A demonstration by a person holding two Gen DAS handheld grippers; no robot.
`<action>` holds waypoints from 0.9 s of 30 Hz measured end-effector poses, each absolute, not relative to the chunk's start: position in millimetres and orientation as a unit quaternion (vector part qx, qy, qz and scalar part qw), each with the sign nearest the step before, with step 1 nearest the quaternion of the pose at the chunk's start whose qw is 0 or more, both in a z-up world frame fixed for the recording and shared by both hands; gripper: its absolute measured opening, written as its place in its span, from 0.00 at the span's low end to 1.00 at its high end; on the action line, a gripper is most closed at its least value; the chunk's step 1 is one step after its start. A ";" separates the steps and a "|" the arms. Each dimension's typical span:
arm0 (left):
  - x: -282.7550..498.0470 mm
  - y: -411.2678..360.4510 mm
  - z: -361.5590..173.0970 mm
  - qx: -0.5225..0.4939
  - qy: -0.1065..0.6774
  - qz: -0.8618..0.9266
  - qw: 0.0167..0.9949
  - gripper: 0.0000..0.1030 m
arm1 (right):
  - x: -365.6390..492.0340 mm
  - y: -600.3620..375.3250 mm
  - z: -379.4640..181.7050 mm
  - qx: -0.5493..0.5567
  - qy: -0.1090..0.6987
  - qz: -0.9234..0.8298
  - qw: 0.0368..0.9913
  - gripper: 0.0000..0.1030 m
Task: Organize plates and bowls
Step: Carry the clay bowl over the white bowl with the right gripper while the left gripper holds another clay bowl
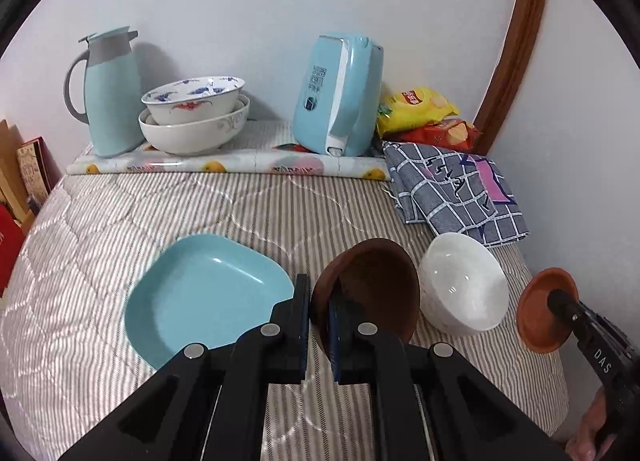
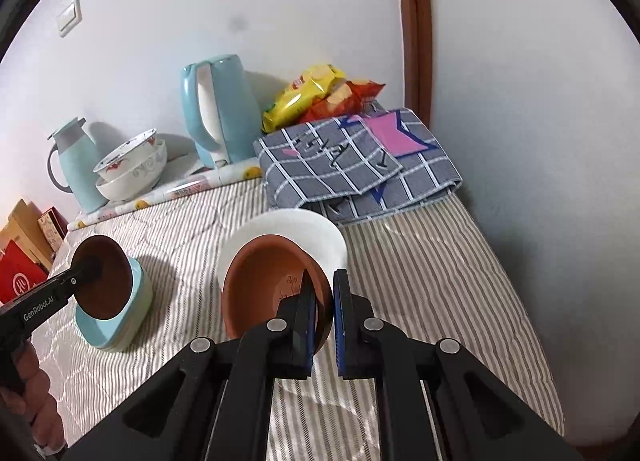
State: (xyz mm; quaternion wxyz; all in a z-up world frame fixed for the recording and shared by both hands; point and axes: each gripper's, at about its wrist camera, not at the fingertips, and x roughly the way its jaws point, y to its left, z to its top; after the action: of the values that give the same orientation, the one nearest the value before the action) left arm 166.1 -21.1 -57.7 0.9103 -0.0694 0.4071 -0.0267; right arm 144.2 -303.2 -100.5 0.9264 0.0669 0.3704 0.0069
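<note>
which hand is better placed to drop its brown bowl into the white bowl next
Right, probably. The right gripper holds its orange-brown bowl at the rim, right in front of the white bowl. The left gripper holds its dark brown bowl nearer the blue plate.

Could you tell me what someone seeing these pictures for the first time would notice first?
Two brown bowls held in the air: the left gripper clamps the dark bowl, the right gripper the lighter bowl. Beneath them a blue plate and a white bowl lie on the striped cover.
</note>
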 end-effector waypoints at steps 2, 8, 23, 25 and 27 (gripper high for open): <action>168.3 -17.4 -55.7 -0.069 0.406 -0.023 0.911 0.08 | 148.4 -300.3 -97.1 0.067 0.368 0.006 0.927 0.08; 174.5 -9.8 -51.6 -0.071 0.403 -0.020 0.912 0.08 | 159.8 -292.7 -92.8 0.063 0.369 0.006 0.927 0.08; 192.7 9.7 -61.4 -0.090 0.411 -0.009 0.907 0.08 | 187.8 -279.8 -106.1 0.048 0.386 0.008 0.921 0.08; 196.0 10.8 -63.0 -0.091 0.412 -0.008 0.907 0.08 | 193.4 -280.2 -111.7 0.048 0.392 0.007 0.919 0.08; 200.0 11.2 -64.9 -0.092 0.414 -0.007 0.906 0.08 | 197.7 -280.6 -116.4 0.047 0.397 0.006 0.916 0.08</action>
State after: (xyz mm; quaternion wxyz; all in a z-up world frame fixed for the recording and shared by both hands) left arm 200.0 11.2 -64.9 0.9057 -0.0916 0.4138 -0.0072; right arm 197.7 -280.6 -116.4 0.9164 0.0474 0.3974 0.0065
